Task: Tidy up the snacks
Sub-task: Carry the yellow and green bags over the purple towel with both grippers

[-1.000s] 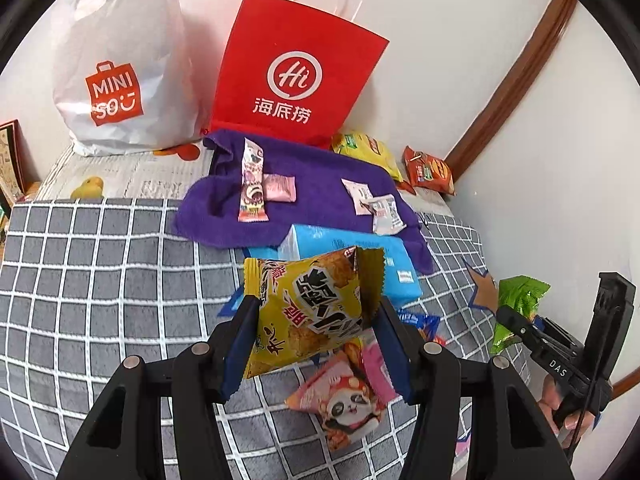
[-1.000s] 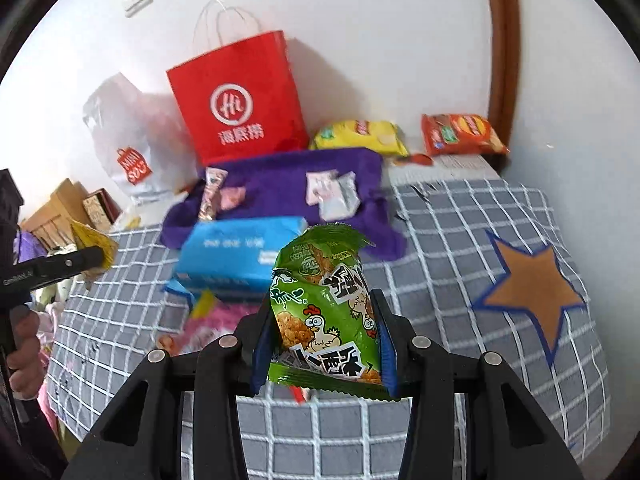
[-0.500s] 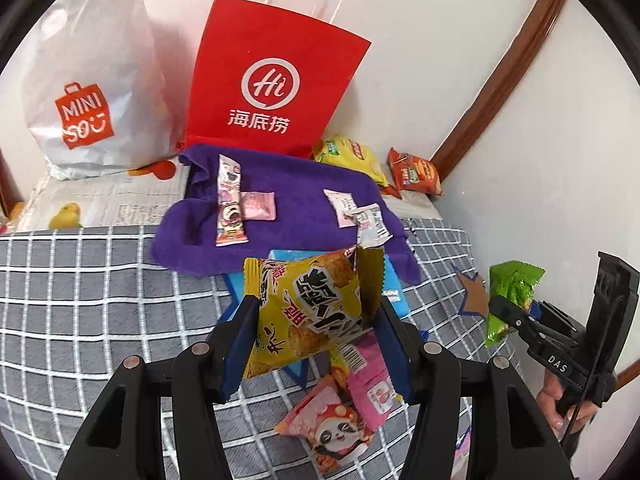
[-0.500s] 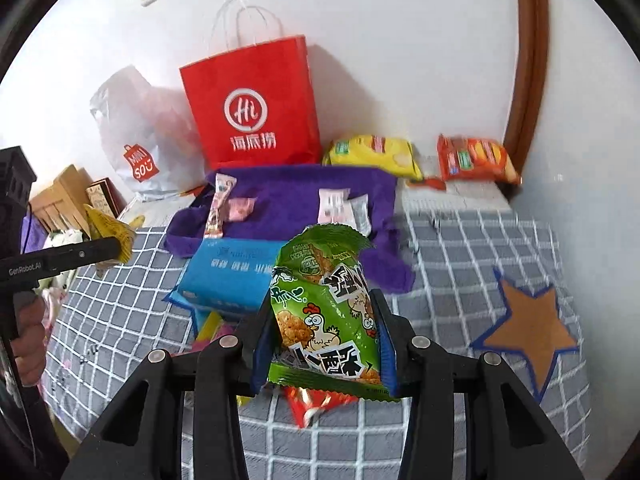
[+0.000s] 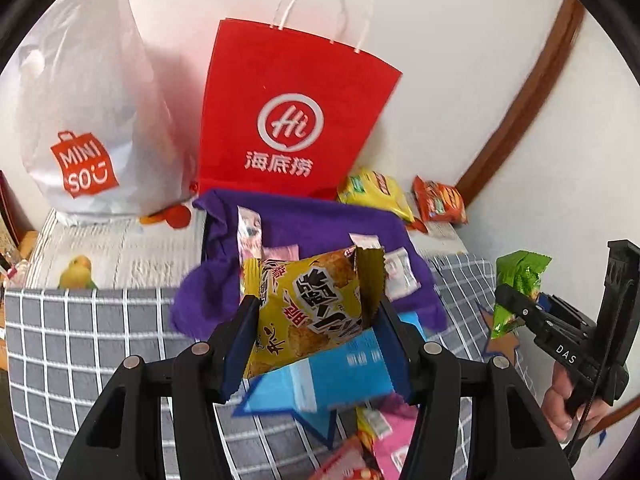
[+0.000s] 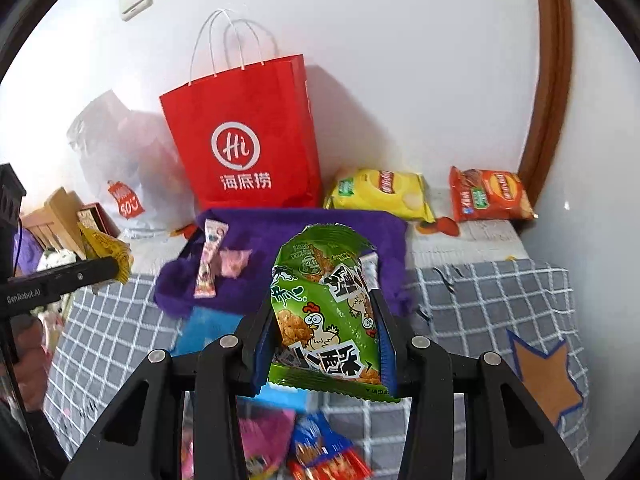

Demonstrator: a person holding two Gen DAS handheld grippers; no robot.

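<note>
My left gripper [image 5: 316, 320] is shut on a yellow snack bag [image 5: 308, 308] and holds it above the bed. My right gripper [image 6: 324, 332] is shut on a green snack bag [image 6: 326, 312] with a chicken on it; the green bag also shows at the right of the left wrist view [image 5: 516, 284]. A purple towel [image 5: 320, 220] ahead carries several small pink and white snack packets [image 6: 210, 256]. A yellow chip bag [image 6: 380, 192] and an orange chip bag [image 6: 488, 194] lie by the wall.
A red paper bag [image 5: 288, 120] and a white Miniso plastic bag [image 5: 88, 128] stand against the wall. A blue pack [image 5: 336, 376] and loose pink and red snacks [image 6: 320, 452] lie on the grey checked blanket [image 5: 88, 340] below. A brown door frame [image 6: 548, 80] is right.
Both grippers have moved forward toward the wall and the purple towel, each still holding its bag. The blue pack and loose snacks have slid lower in both views.
</note>
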